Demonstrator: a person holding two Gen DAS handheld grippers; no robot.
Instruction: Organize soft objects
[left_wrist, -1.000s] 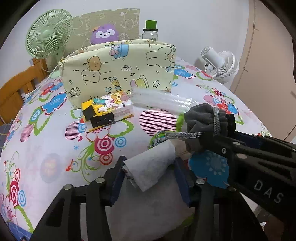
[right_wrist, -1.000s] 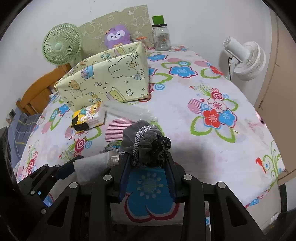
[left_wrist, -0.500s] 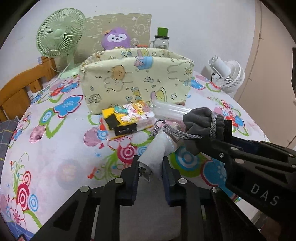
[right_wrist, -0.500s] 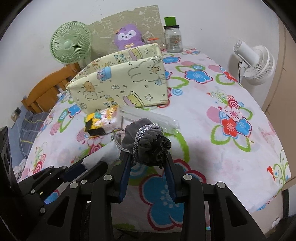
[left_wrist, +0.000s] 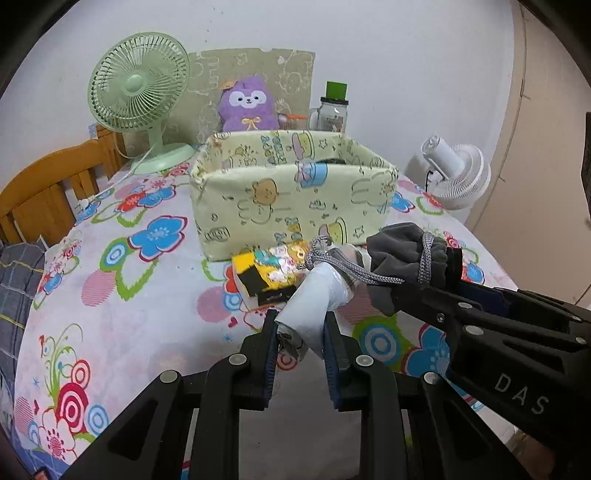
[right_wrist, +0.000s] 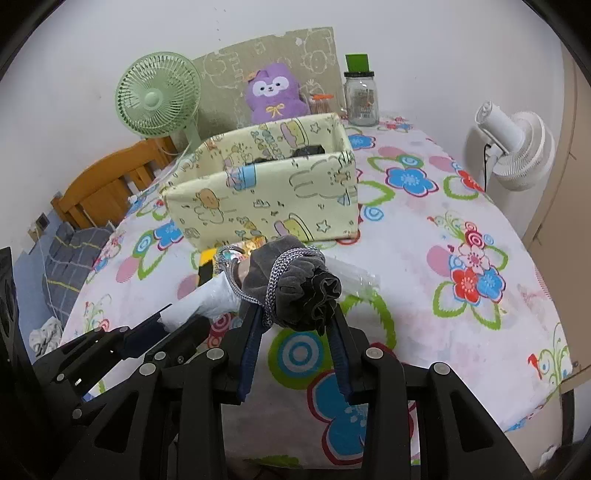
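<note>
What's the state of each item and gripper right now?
left gripper: shut on white roll, lifted
right gripper: shut on grey drawstring pouch, lifted
fabric bin: upright, open top, dark items inside
sponge pack: lying on table in front of bin
green fan: upright
glass jar: upright, lid on

Dark items inside fabric box (right_wrist: 258, 192) mostly hidden by wall; wooden chair (left_wrist: 48, 192) cut off at edge.

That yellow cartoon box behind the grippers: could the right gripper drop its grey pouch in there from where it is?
Probably yes. The box is open-topped and straight ahead of the right gripper, which grips the grey pouch. Only the low sponge pack lies between.
</note>
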